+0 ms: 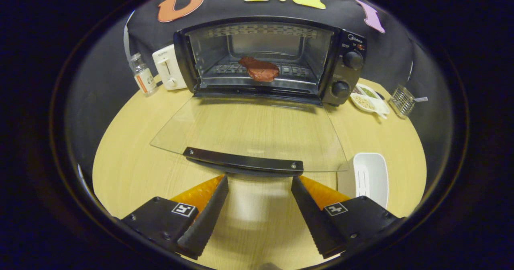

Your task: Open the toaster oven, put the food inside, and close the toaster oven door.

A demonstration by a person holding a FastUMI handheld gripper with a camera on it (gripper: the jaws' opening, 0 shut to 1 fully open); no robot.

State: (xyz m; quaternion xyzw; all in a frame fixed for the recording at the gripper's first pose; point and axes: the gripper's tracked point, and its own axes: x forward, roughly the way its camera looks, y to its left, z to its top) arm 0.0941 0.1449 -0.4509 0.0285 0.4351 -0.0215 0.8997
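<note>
One oven (265, 57), at 12 o'clock on the table (132, 161), door (249, 133) dropped flat toward the tool (260, 181) so the rack is reachable. Meat (260, 70) lies on the rack inside; loading looks done. Tool: fingers wide apart, holding nothing, tips just short of the door handle (243, 161), seemingly placed to lift it shut. White tray (371, 177) at 3 o'clock, empty. Toaster (168, 67) and bottle (142, 75) at 10 o'clock.

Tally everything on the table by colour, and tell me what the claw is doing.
Black: 1, toaster oven, door down
Red-brown: 1, meat on its rack
White: 3, toaster, tray, dish
Clear: 1, bottle
Metal: 1, wire basket
Total: 7
Claw open, empty, just short of the door handle.
</note>
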